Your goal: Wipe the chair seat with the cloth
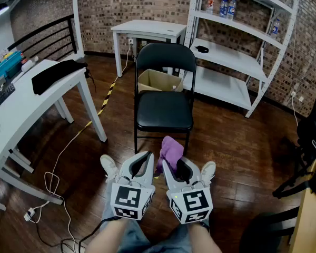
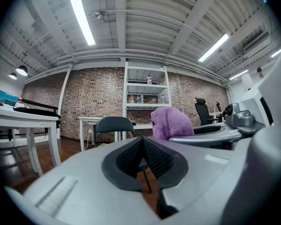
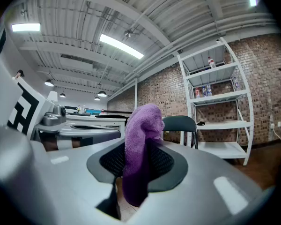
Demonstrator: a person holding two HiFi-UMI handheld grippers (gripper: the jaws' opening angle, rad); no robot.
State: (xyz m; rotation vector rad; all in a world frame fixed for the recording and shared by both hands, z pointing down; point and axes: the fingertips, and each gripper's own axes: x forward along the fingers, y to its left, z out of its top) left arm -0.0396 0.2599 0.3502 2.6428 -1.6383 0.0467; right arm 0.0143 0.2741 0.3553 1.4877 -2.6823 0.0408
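A black folding chair [image 1: 164, 109] stands on the wood floor ahead of me, its seat bare. In the head view both grippers sit low, in front of the chair. My right gripper [image 1: 174, 167] is shut on a purple cloth [image 1: 170, 151] that sticks up between its jaws; the right gripper view shows the cloth [image 3: 139, 149] pinched between the black pads, with the chair [image 3: 180, 125] behind it. My left gripper [image 1: 143, 164] is shut with nothing in it, its pads meeting [image 2: 141, 159]. The left gripper view also shows the cloth [image 2: 171, 123] and the chair [image 2: 113, 125].
A white desk [image 1: 26, 96] with a black item stands at left. A small white table [image 1: 147, 33] and a cardboard box [image 1: 159, 80] are behind the chair. White shelving [image 1: 242, 41] lines the brick wall. A cable [image 1: 58, 178] lies on the floor at left.
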